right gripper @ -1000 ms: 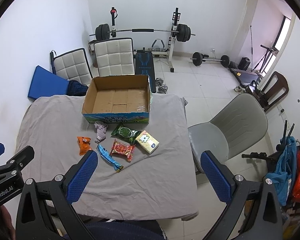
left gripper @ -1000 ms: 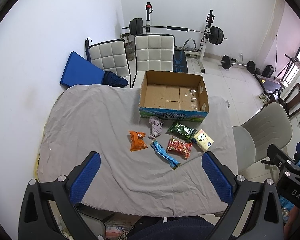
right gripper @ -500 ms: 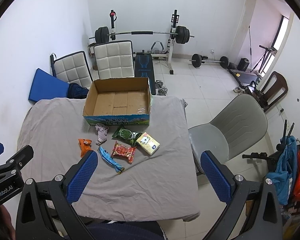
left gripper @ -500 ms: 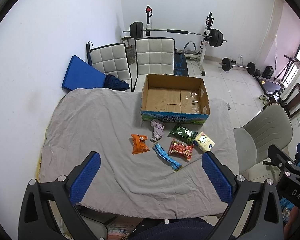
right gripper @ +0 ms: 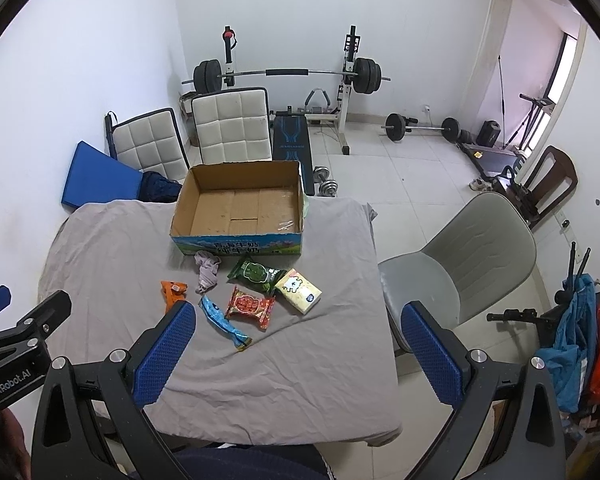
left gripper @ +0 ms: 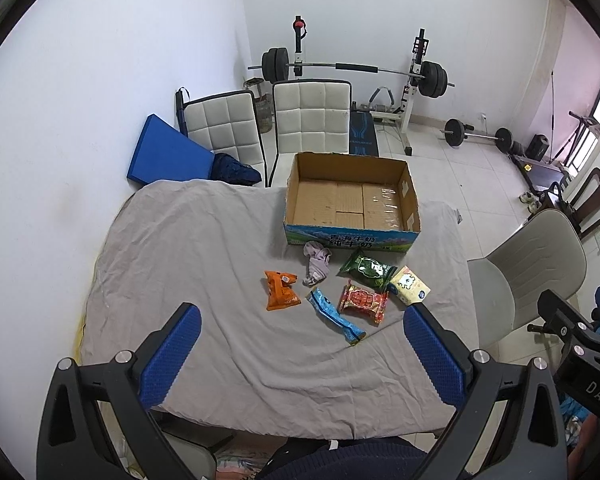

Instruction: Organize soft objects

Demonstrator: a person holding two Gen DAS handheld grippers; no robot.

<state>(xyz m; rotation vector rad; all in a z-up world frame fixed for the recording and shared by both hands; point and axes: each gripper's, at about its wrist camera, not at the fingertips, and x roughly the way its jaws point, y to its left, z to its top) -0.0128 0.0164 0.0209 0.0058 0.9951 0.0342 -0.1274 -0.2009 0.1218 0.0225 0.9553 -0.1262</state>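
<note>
Left wrist view first: the left gripper [left gripper: 300, 354] hangs high above the near edge of the table [left gripper: 172, 240], its jaws spread wide with nothing between them. Going left to right across the grey cloth, I see 6 soft items bunched just in front of the empty cardboard box [left gripper: 352, 204]: an orange packet [left gripper: 281, 290], a crumpled grey rag [left gripper: 317, 262], a blue wrapper [left gripper: 335, 314], a red snack bag [left gripper: 363, 302], a green packet [left gripper: 366, 269] and a yellow tissue pack [left gripper: 410, 290].

From the other camera, the right gripper [right gripper: 300, 354] is likewise fully open and holds nothing, well above the cloth.

My worry is the crowding. The red snack bag, green packet and tissue pack lie touching or nearly so, so a wide jaw coming down on 1 could nudge or pinch its neighbour. The packets look slick and puffy; a squeeze near an end could let 1 squirt free, or crush what is inside. The loose, wrinkled cloth could get caught under a fingertip and drag everything. The rag sits right against the box wall, leaving little room for a finger there.
</note>
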